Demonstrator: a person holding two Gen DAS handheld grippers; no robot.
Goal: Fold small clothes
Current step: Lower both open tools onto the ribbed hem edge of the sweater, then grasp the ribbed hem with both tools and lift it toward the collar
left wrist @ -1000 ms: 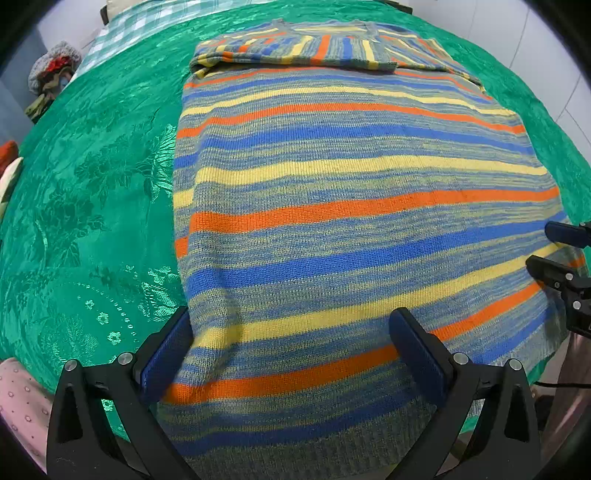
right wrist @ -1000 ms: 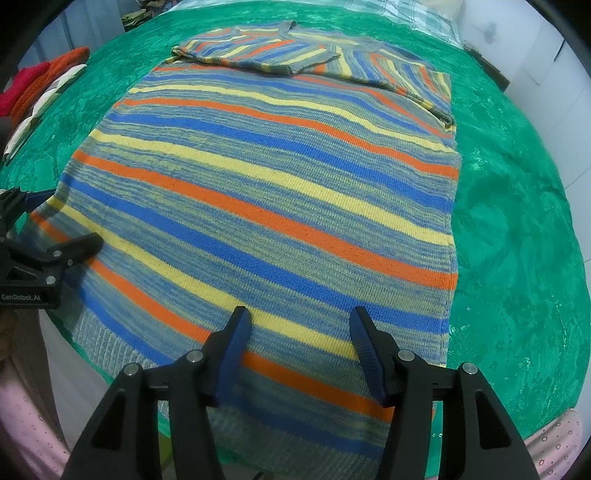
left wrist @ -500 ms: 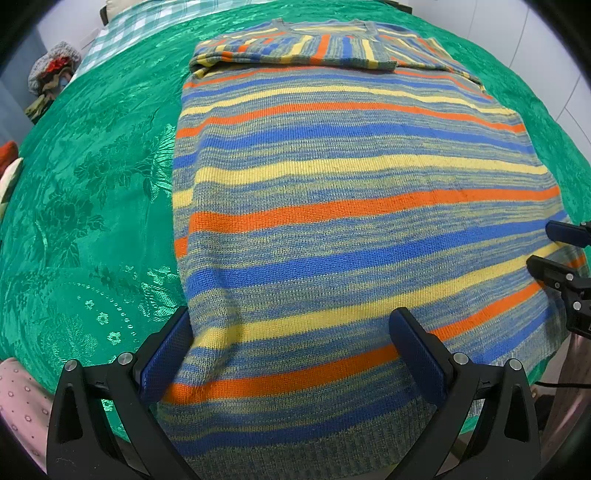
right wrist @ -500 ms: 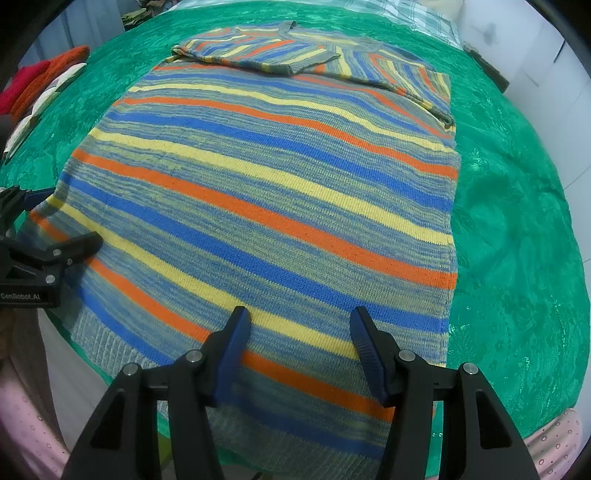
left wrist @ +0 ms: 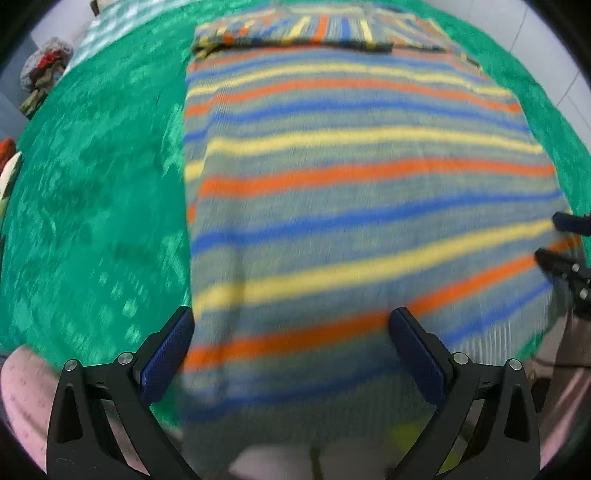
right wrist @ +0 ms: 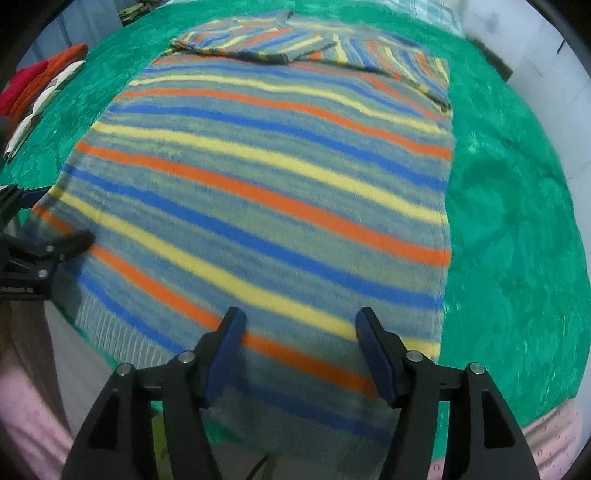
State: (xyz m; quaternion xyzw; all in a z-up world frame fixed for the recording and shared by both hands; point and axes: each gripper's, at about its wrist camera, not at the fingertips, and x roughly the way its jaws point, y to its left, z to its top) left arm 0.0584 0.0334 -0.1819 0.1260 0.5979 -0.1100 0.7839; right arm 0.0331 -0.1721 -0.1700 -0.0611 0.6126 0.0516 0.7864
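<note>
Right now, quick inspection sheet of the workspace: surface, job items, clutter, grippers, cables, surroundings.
Surface: green patterned cloth covers the table; checked fabric lies at the far end.
Job's things: striped sweater lies flat, sleeves folded across the top, hem hanging over the near edge.
Clutter: stack of red, orange and white clothes at the left edge of the right wrist view; a bundle of clothes far left in the left wrist view.
Grippers: left gripper open over the hem's left corner; right gripper open over the hem near the right corner. Neither grips the fabric.
Cables: a dark cable below the right gripper.
Surroundings: white walls; pink dotted fabric at the near edge.
</note>
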